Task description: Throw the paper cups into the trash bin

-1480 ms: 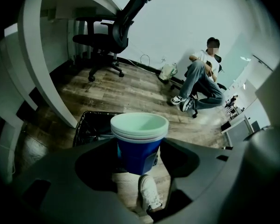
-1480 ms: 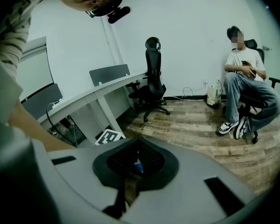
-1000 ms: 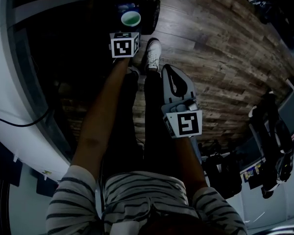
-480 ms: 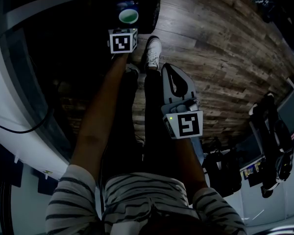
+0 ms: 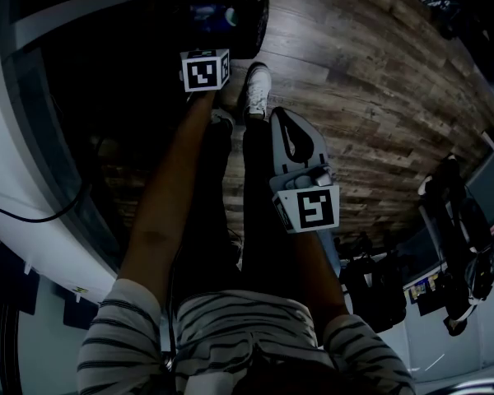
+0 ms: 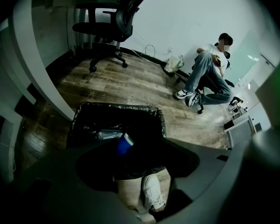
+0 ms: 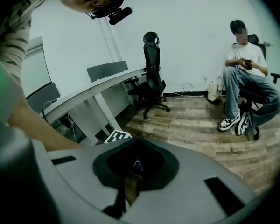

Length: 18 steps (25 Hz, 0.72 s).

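Looking steeply down, the left gripper (image 5: 204, 72) hangs over the trash bin (image 5: 251, 23), which sits at twelve o'clock from it on the wooden floor (image 5: 370, 97). Its claw is spread wide, and nothing sits between the jaws. Through that gap, in the left gripper view, you get the bin's mouth (image 6: 116, 107), lined with a black bag. And there's the blue paper cup (image 6: 125, 143), inside the liner, free of the claw and tipped over with its white rim toward one o'clock. From the head view the same cup (image 5: 229, 15) shows as a small blue shape in the dark of the bin. Whether it rests on the bottom, I can't tell.

Also in the bin is a pale, clear piece of litter (image 6: 107, 134), just at ten o'clock of the cup. It may be a bottle, but it's too dim to say. At six o'clock of the bin, close beside its wall, stands the person's white shoe (image 6: 151, 192).

The right gripper (image 5: 290, 138) is off at five o'clock from the left one, over the floor and well apart from the bin. Its jaws are drawn together and carry nothing.

Further off, a black office chair (image 6: 107, 29) stands at eleven o'clock in the left gripper view, and a seated person (image 6: 207, 73) is at two o'clock.
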{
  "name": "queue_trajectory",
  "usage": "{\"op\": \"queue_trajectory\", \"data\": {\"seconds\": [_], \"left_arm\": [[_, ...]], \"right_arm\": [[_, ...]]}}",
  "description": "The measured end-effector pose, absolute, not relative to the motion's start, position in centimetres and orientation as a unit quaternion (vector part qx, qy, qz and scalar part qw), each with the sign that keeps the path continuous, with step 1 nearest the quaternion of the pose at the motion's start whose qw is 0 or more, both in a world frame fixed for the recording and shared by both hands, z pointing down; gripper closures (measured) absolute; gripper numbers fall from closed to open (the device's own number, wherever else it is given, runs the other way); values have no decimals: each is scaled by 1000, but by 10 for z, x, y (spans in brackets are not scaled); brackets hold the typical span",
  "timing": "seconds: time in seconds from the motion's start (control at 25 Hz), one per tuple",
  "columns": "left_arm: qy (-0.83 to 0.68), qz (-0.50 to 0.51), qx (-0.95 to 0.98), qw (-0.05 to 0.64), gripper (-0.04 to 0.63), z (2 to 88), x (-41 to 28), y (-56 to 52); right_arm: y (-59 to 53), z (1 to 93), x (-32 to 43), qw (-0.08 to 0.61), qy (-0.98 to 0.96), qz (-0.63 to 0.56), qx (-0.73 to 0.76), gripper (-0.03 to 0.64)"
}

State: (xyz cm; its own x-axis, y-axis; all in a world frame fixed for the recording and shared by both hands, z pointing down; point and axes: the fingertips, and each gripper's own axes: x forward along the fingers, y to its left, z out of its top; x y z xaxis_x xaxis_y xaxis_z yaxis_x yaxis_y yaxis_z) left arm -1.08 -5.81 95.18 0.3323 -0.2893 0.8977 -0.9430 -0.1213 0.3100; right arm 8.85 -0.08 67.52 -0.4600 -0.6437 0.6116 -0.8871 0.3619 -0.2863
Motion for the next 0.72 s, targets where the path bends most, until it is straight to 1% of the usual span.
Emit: {"op": "queue_trajectory", "data": {"seconds": [0.24, 0.44, 0.72], "left_arm": [[-466, 336, 669, 472, 305, 937, -7, -59], [-472, 325, 676, 462, 349, 911, -5, -60], [-482, 304, 681, 460, 384, 869, -4, -62]], "right_arm": [[-1, 668, 89, 200, -808, 288, 473, 607], [5, 657, 91, 213, -808, 285, 470, 609], [2, 632, 87, 193, -825, 261, 463, 609]]}}
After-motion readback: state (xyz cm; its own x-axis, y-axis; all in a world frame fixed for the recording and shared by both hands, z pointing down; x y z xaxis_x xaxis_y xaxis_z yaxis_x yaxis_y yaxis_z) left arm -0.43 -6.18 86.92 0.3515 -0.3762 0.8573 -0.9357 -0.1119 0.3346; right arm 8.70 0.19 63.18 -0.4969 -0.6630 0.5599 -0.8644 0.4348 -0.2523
